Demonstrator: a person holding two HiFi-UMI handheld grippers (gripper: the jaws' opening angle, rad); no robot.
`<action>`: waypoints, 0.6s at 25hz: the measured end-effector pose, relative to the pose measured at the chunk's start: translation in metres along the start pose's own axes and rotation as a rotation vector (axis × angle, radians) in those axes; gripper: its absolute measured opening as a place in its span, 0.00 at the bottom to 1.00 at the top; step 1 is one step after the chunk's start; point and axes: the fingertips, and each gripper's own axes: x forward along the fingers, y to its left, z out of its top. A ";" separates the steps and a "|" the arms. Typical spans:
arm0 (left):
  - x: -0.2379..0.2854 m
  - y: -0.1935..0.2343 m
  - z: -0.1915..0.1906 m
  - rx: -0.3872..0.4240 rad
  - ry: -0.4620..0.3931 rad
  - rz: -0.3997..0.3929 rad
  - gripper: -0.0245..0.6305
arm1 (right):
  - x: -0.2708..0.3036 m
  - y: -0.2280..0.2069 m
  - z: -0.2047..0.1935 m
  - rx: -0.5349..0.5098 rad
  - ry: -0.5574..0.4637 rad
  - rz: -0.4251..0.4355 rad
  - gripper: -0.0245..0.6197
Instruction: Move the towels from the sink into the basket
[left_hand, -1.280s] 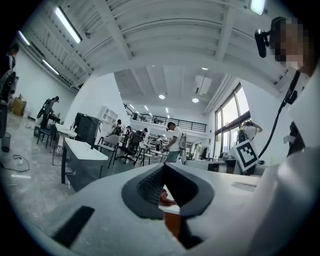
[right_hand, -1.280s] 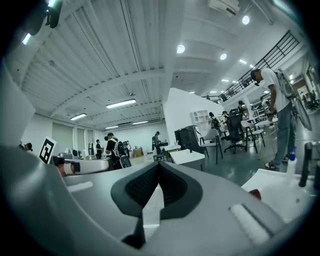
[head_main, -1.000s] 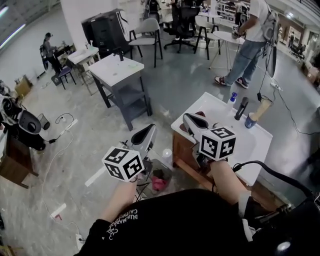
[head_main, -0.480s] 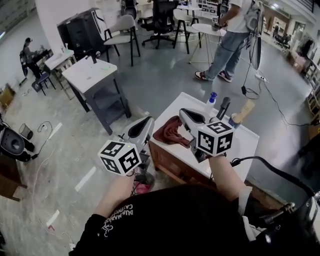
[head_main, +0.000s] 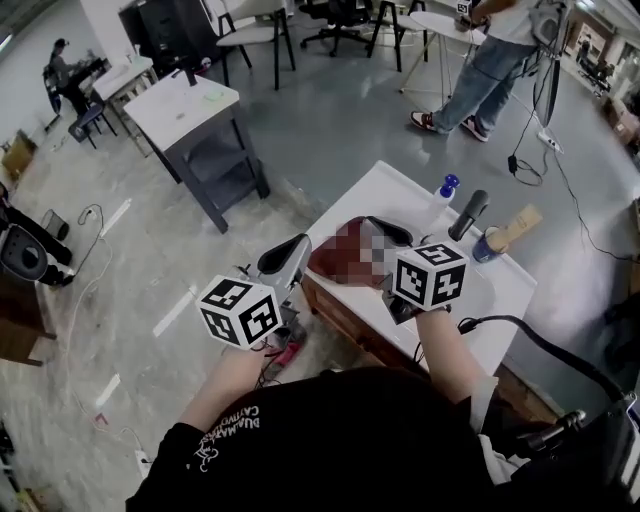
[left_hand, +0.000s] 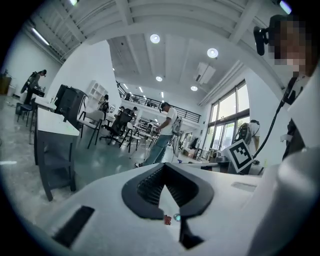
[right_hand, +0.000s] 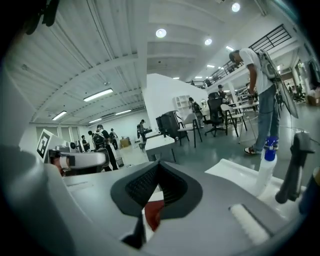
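The white sink counter (head_main: 400, 195) ends in a straight edge on its 9 o'clock side. Past that edge, open grey floor (head_main: 330, 130) runs toward 12 o'clock.

The dark red towel (head_main: 338, 255) lies bunched on the counter at that edge, at about 10 o'clock of the right gripper (head_main: 380, 228). This gripper's jaws are pressed together on nothing, and the towel shows just past them.

The left gripper (head_main: 298, 244) hovers off the counter at 9 o'clock of the towel, jaws likewise together and empty. Below it on the floor, the basket (head_main: 290, 338) is mostly hidden.

At the counter's 2 o'clock side stand a spray bottle (head_main: 445, 190), a black faucet (head_main: 470, 213) and a blue cup (head_main: 488, 246). A grey table (head_main: 190, 110) stands at 11 o'clock and a person (head_main: 495, 60) at 1 o'clock.
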 end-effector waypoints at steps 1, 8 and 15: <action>0.003 0.006 -0.004 -0.011 0.013 0.013 0.04 | 0.007 -0.005 -0.007 0.010 0.024 -0.001 0.05; 0.031 0.035 -0.049 -0.088 0.110 0.060 0.04 | 0.044 -0.045 -0.066 0.025 0.172 -0.031 0.05; 0.056 0.063 -0.082 -0.122 0.186 0.089 0.04 | 0.080 -0.071 -0.109 0.079 0.286 -0.003 0.18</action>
